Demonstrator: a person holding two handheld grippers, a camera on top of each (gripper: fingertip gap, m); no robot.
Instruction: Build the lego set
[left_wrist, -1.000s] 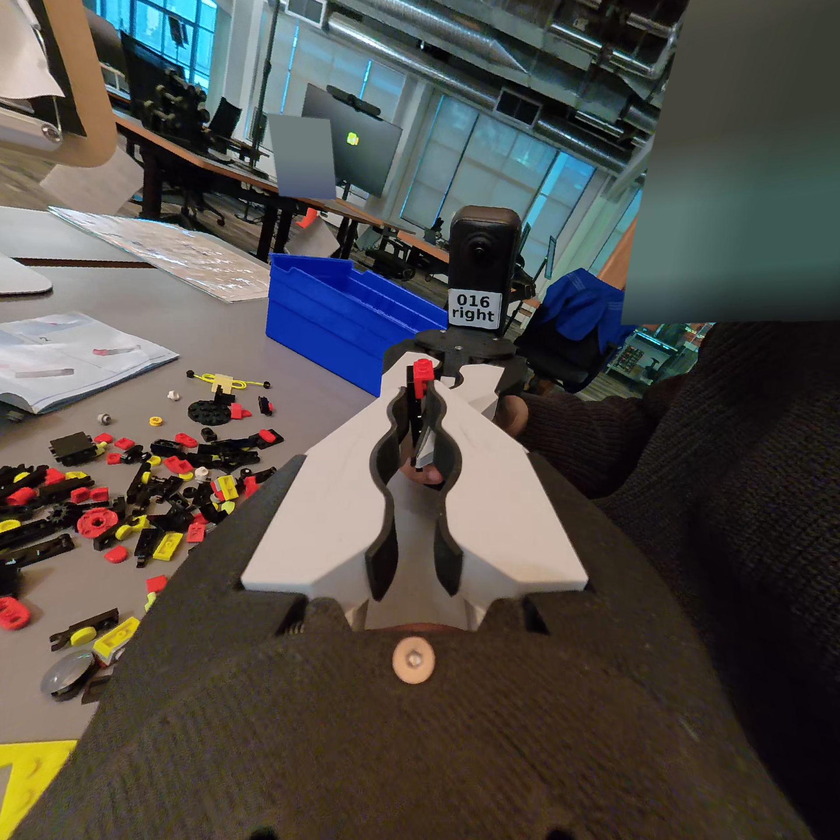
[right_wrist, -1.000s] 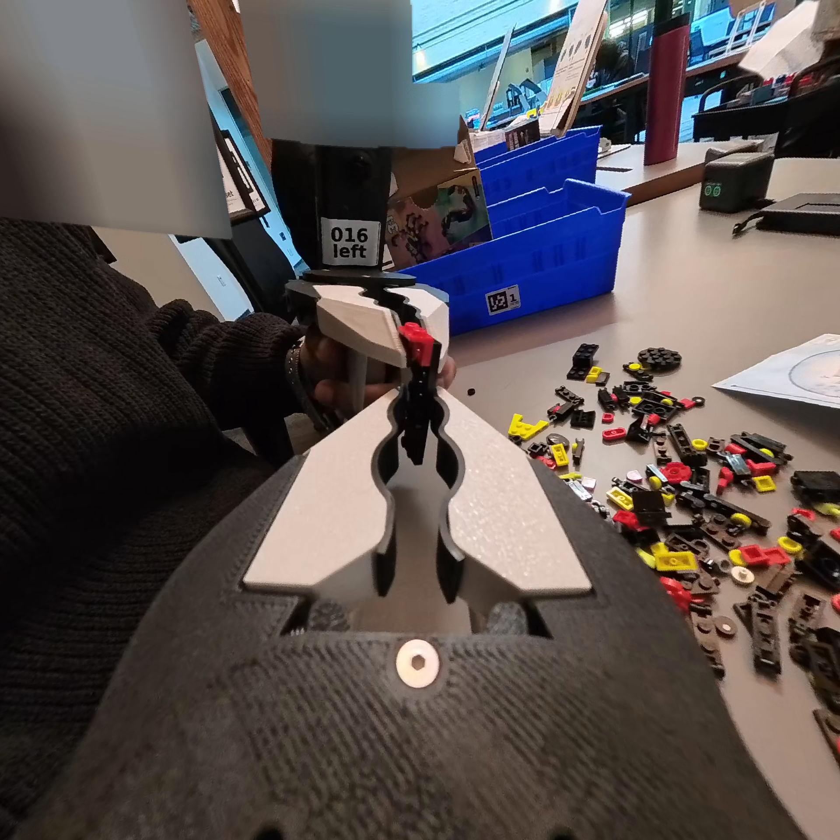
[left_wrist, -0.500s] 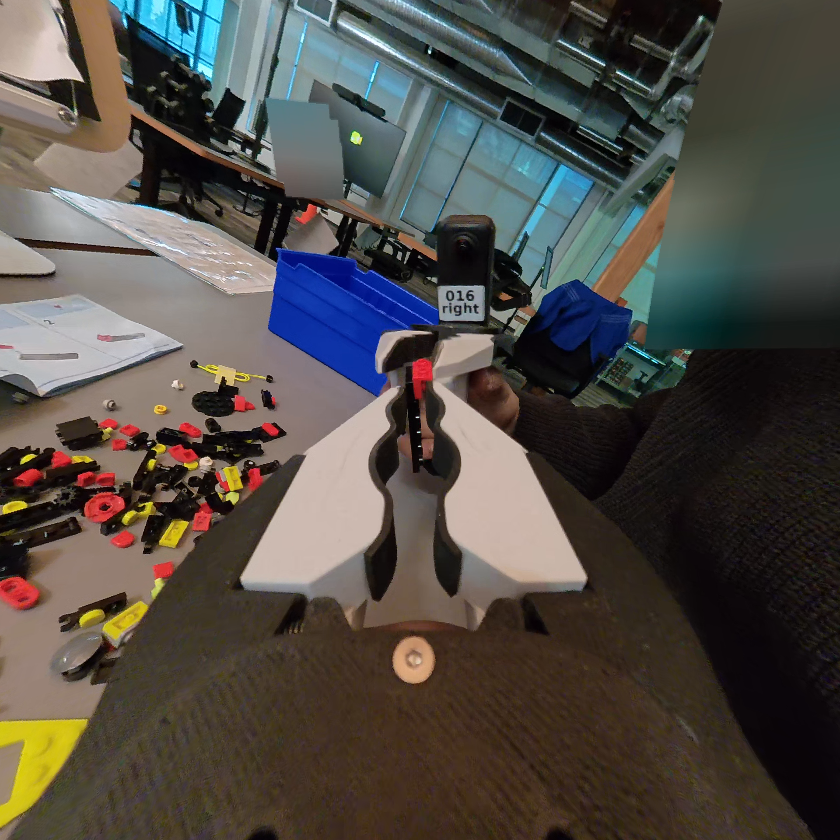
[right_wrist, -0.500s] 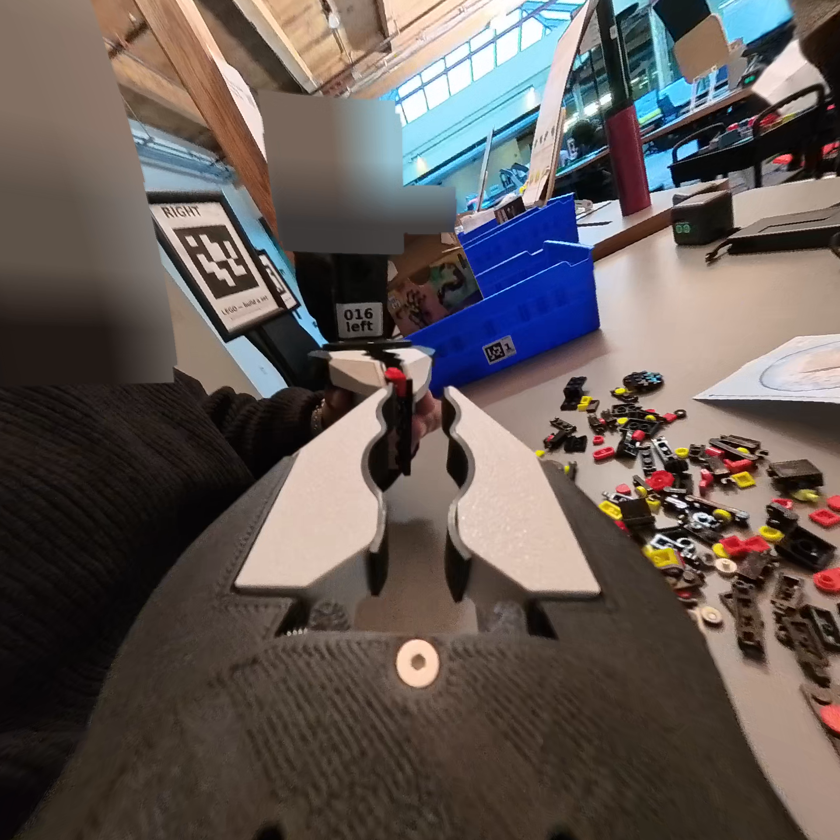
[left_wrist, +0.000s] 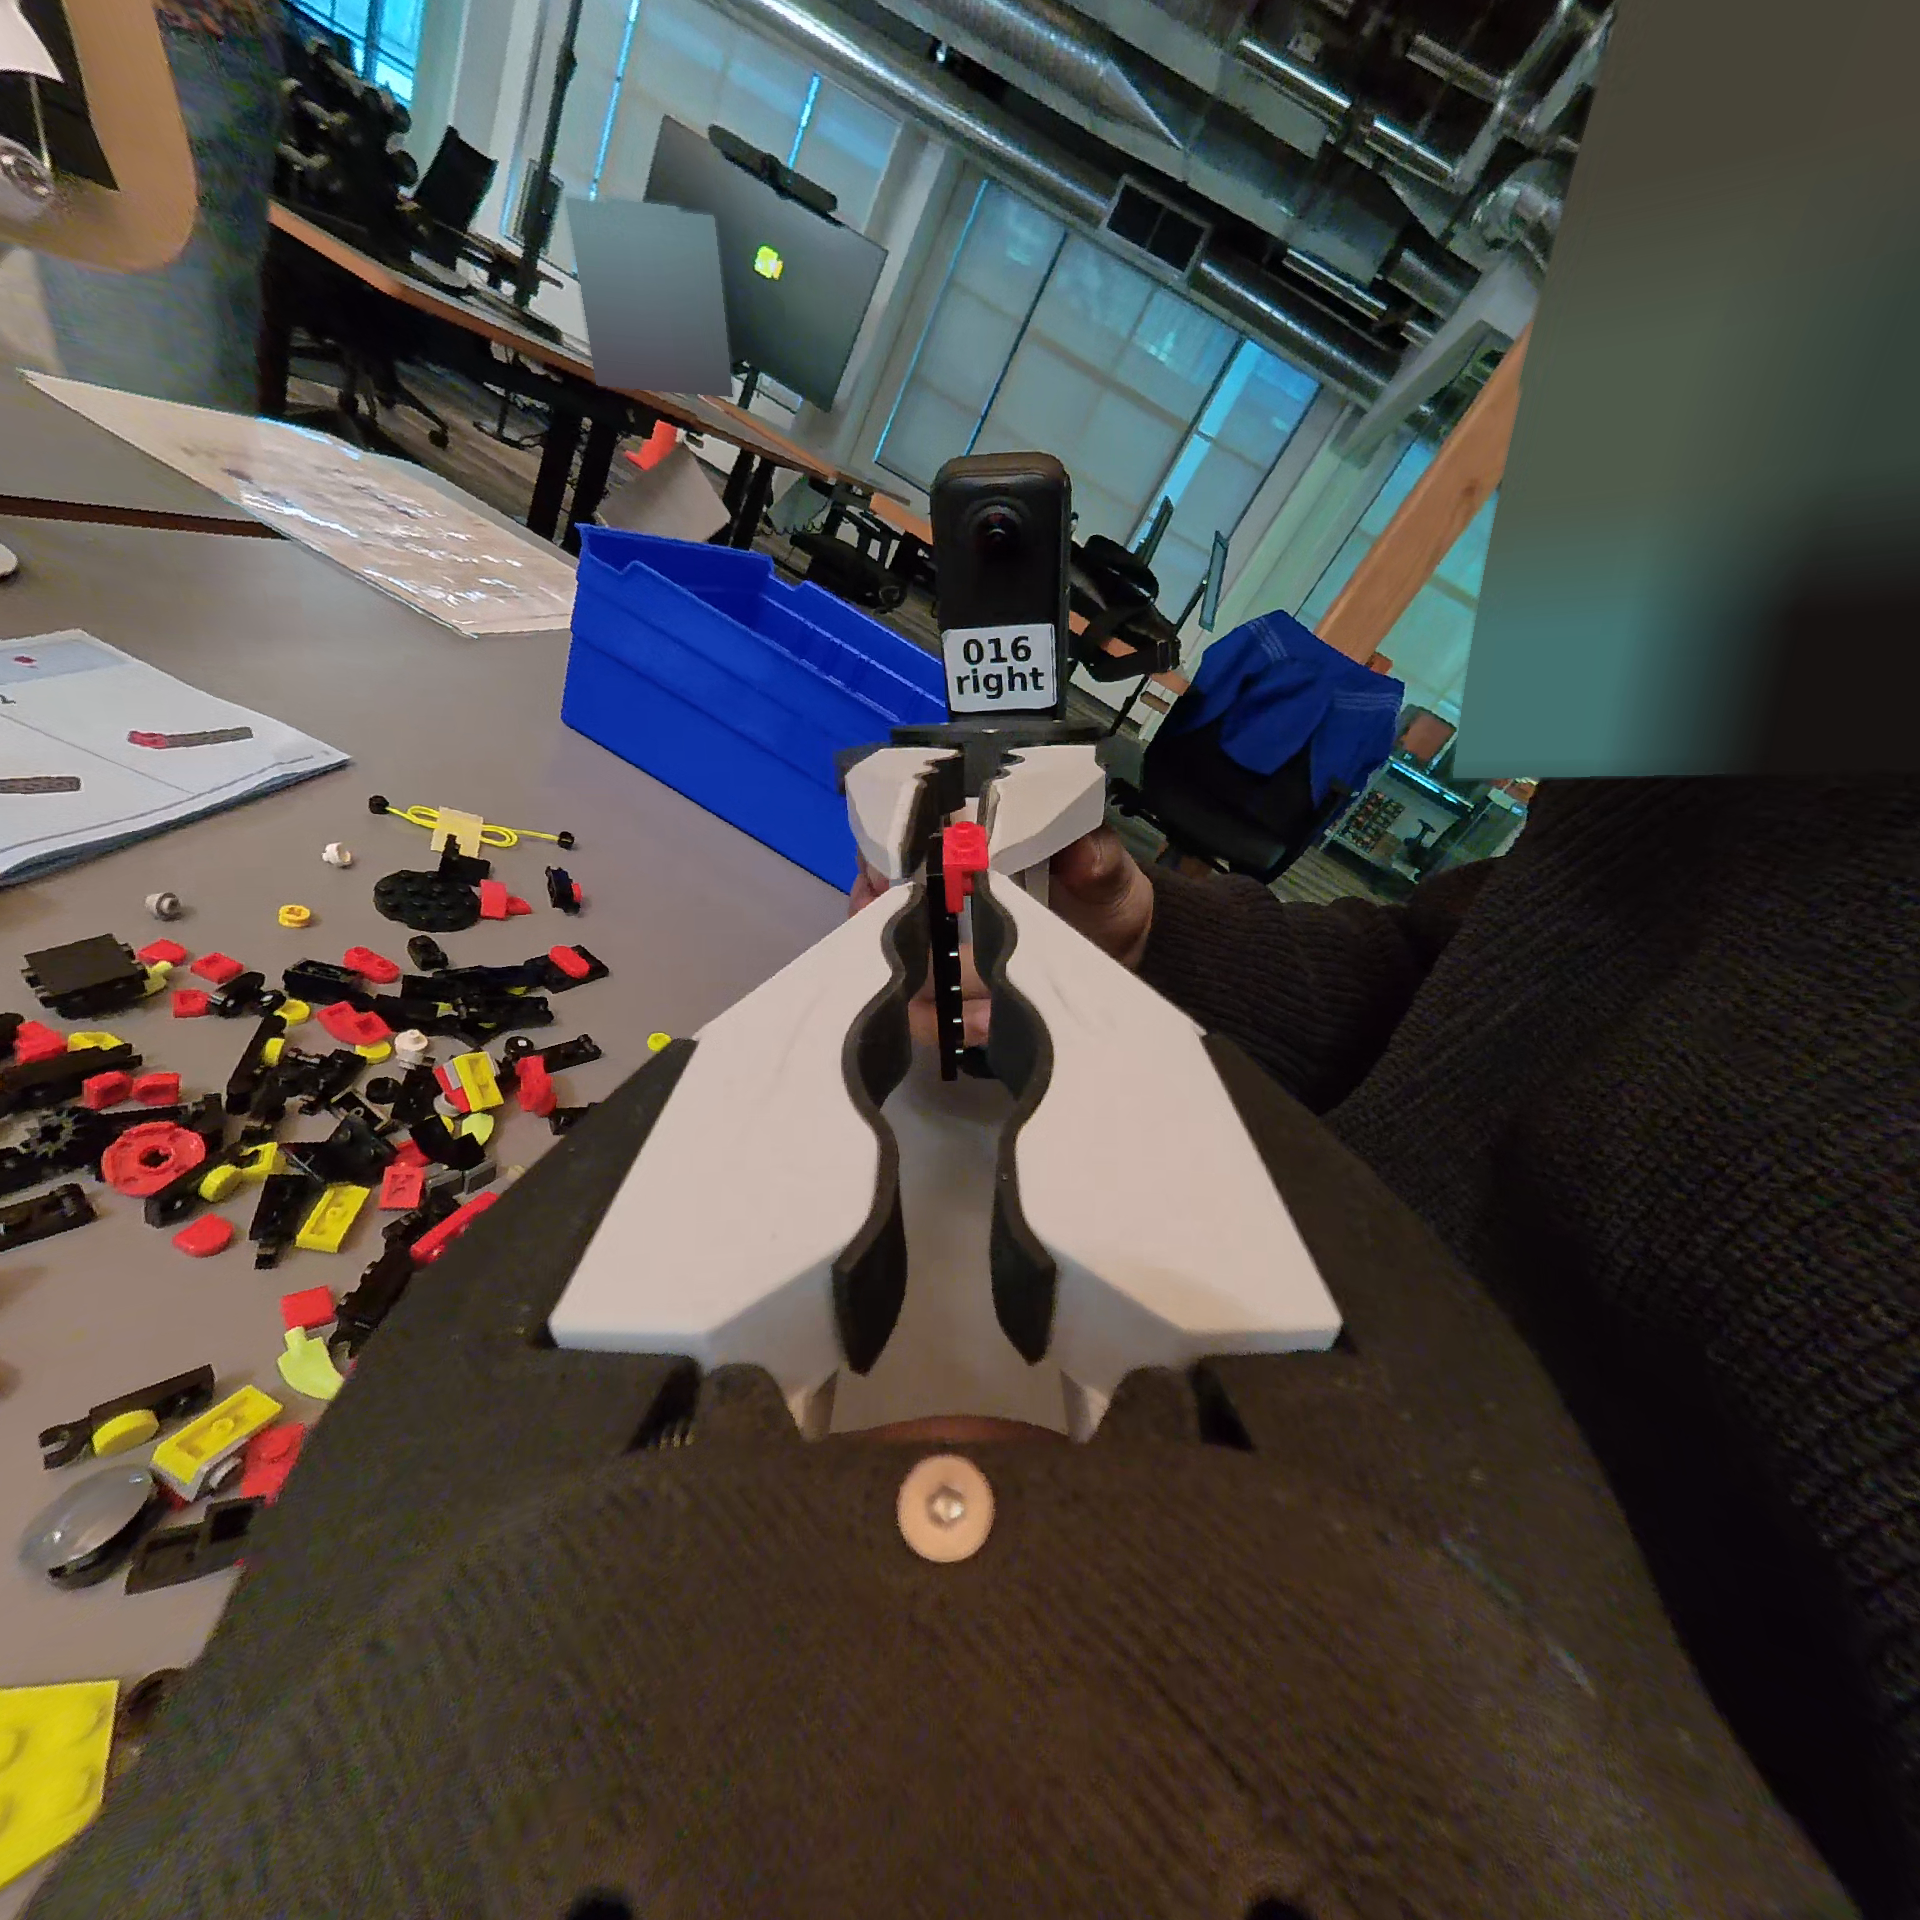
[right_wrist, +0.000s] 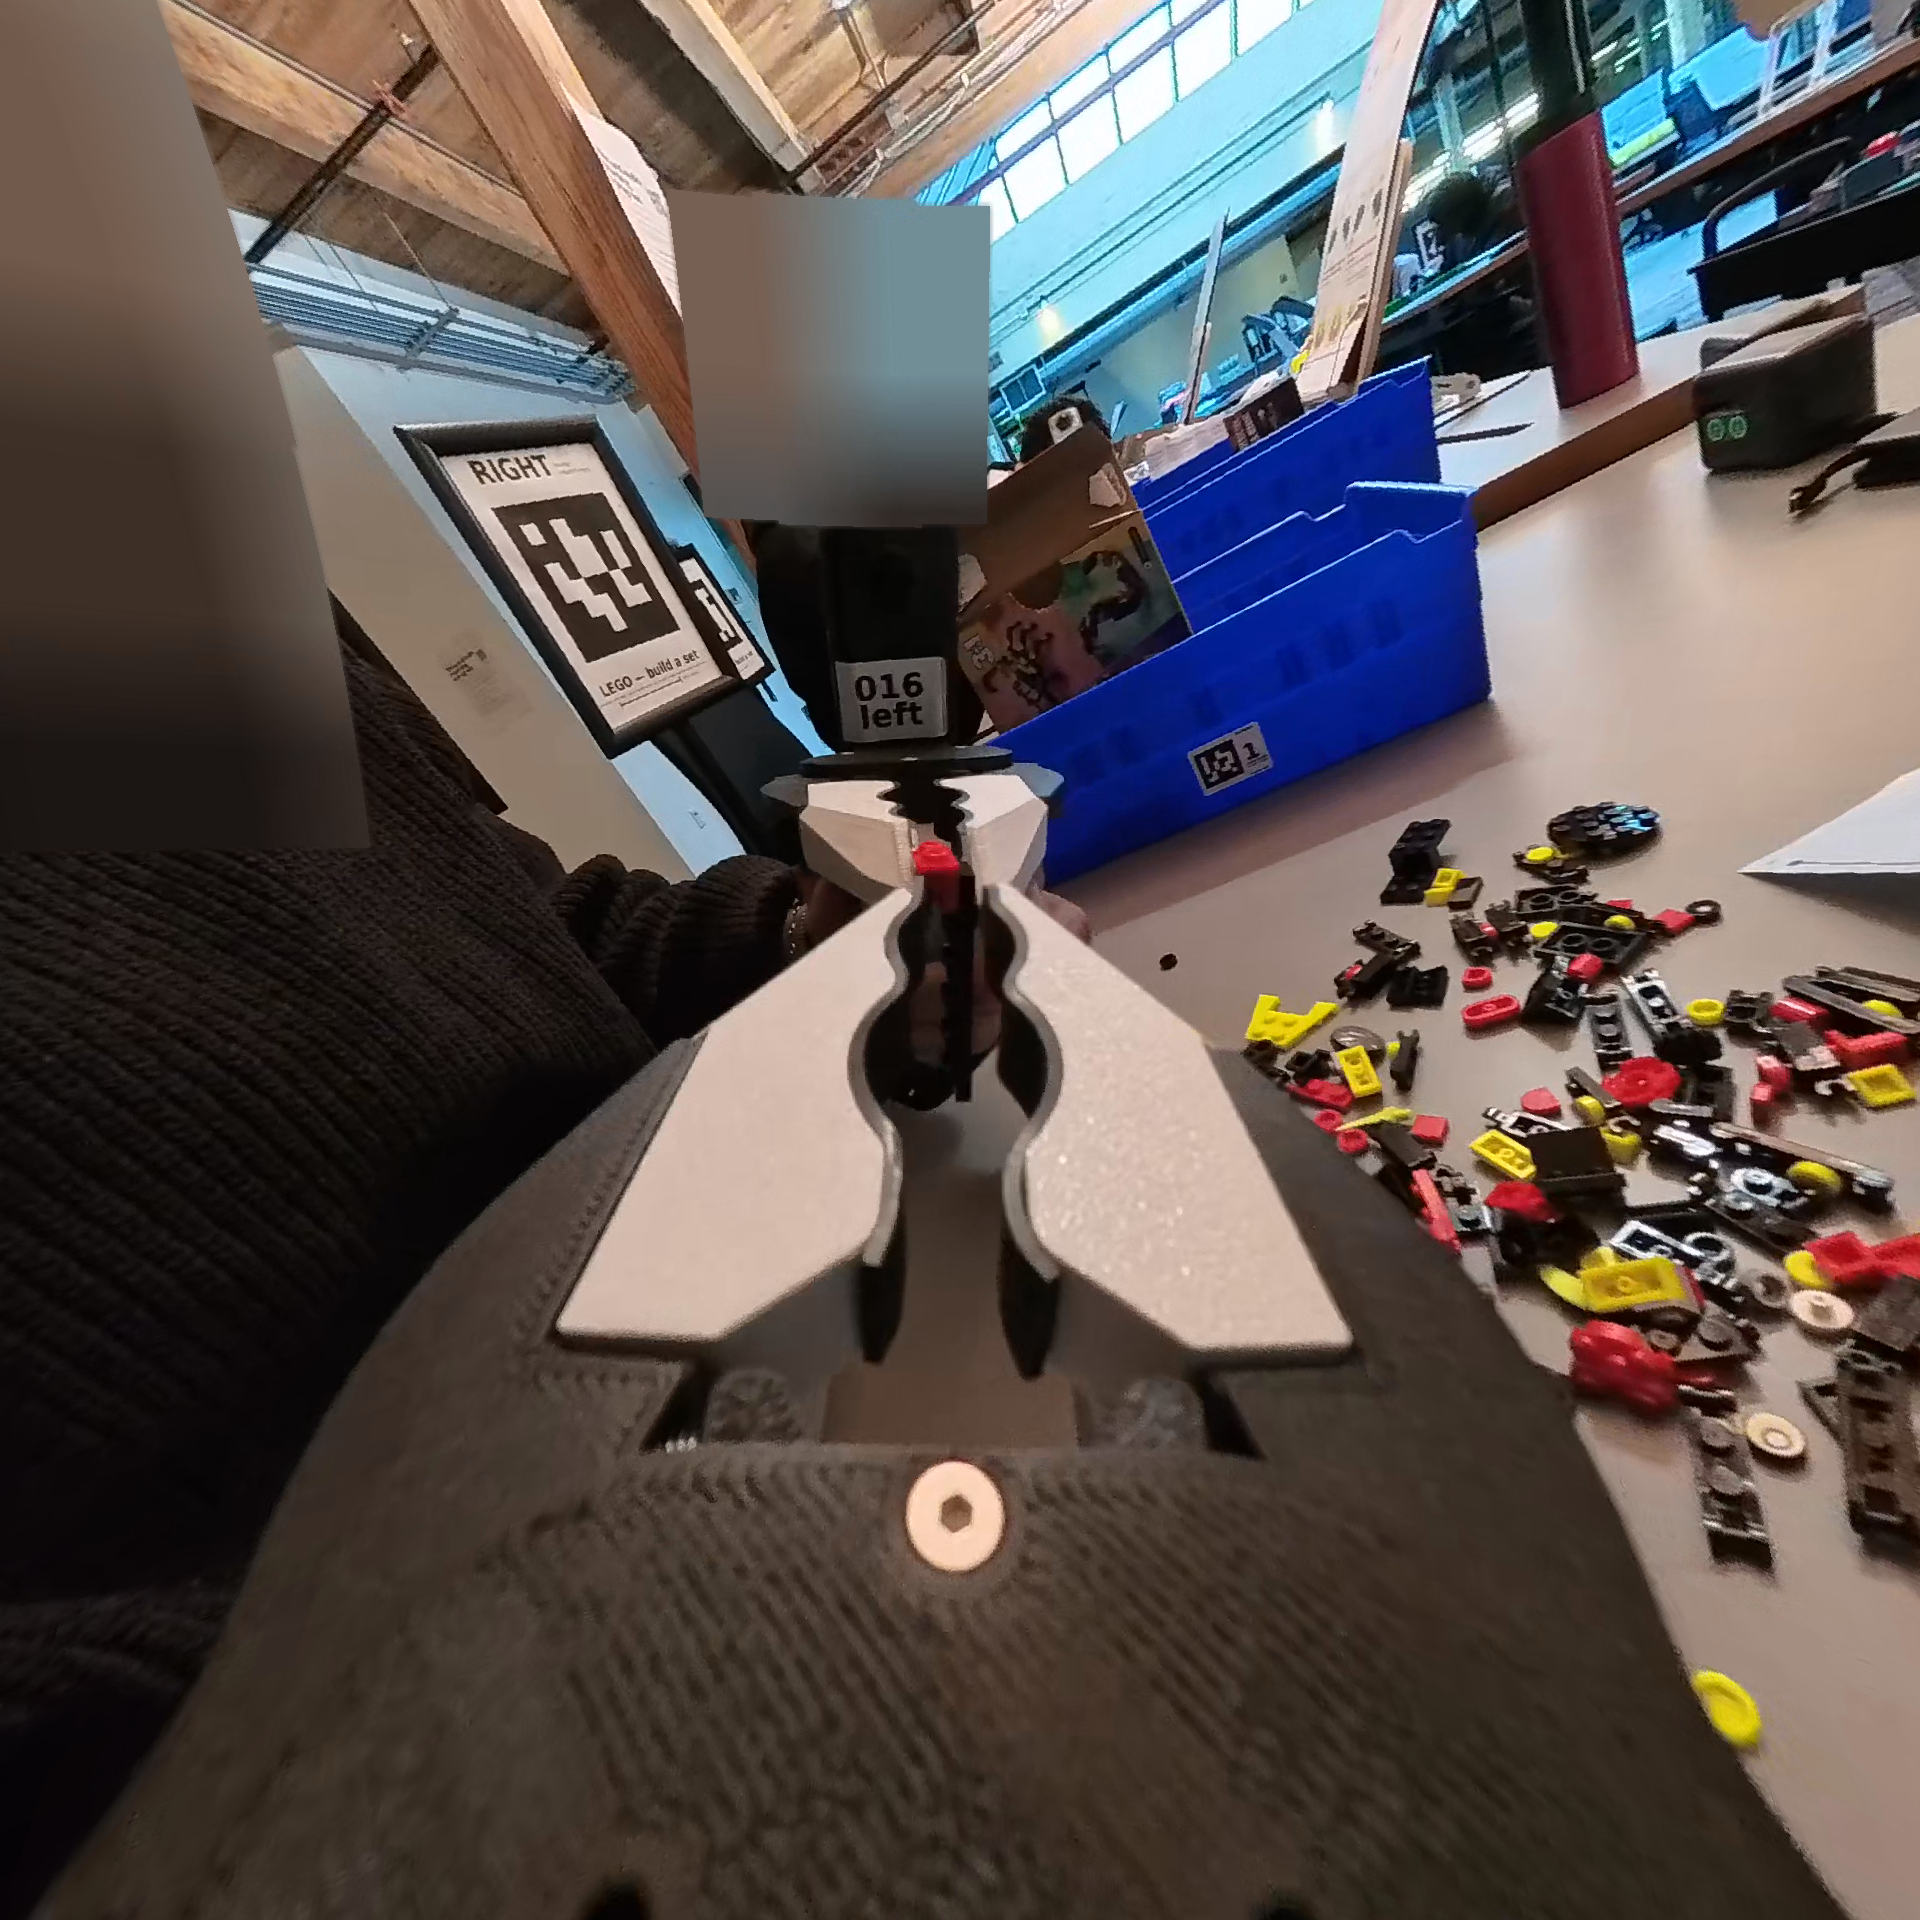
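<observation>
A long black Lego plate (left_wrist: 951, 987) with a small red brick (left_wrist: 964, 844) on its top end stands upright in the air between both grippers. My left gripper (left_wrist: 951, 894) is shut on the plate. My right gripper (left_wrist: 961, 800) faces it tip to tip just behind the red brick. In the right wrist view my right gripper (right_wrist: 948, 899) has its fingers closed in on the same black plate (right_wrist: 954, 987), with the red brick (right_wrist: 933, 862) above them. The left gripper (right_wrist: 925, 821) shows right behind the brick.
Several loose black, red and yellow pieces (left_wrist: 312, 1091) lie spread on the grey table (left_wrist: 644, 894), also in the right wrist view (right_wrist: 1610, 1143). A blue bin (left_wrist: 727, 686) stands behind them. An instruction booklet (left_wrist: 125, 748) lies at the far left. Dark sweater sleeves (left_wrist: 1558, 1039) fill one side.
The right gripper opened half a second ago and has closed in on the plate again. Both grippers stayed tip to tip in the air with the plate upright.
</observation>
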